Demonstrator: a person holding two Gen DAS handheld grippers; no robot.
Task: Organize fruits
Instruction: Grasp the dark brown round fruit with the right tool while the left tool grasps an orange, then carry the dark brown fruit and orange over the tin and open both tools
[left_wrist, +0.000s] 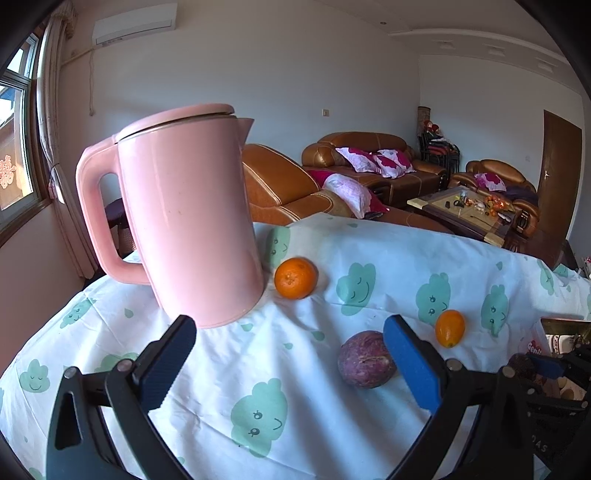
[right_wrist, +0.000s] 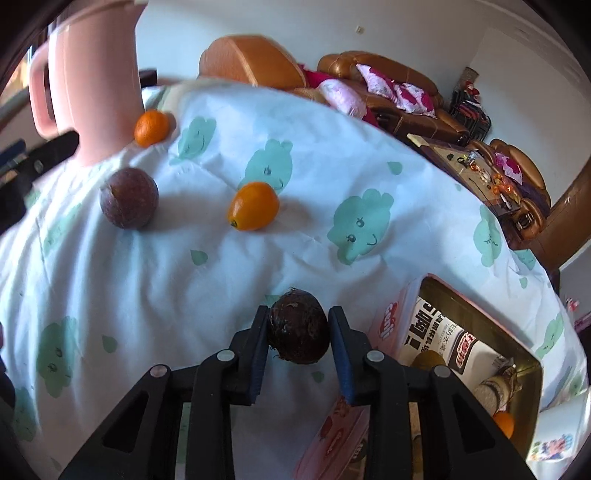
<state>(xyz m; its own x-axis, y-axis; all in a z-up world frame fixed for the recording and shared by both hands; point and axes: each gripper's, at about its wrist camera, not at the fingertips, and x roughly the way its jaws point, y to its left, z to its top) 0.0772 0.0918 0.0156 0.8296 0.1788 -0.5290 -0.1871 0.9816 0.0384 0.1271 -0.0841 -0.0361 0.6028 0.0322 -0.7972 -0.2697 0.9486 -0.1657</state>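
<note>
Between my right tongs (right_wrist: 298, 332) sits a dark brown fruit (right_wrist: 298, 326), both pads pressed against its sides, held just left of the tin (right_wrist: 480, 306). Tin is open at the right edge of the tabletop (right_wrist: 147, 277), which is covered by a white cloth with green cloud faces; inside it a printed packet and one small orange fruit (right_wrist: 504, 422) near the bottom corner (other contents too dim to name).

Left tongs (left_wrist: 290, 363) stand wide, holding nothing, above the cloth. The purple fruit (left_wrist: 365, 363) lies just inside the right pad of these tongs; whether it touches I cannot tell.

Loose on the cloth:
- orange (left_wrist: 295, 277), just beside the base of the pink kettle (left_wrist: 184, 218)
- kumquat (left_wrist: 449, 328), oval, near the purple fruit, to its right

From the right wrist view the same three lie well apart from the held fruit, toward the far side.
</note>
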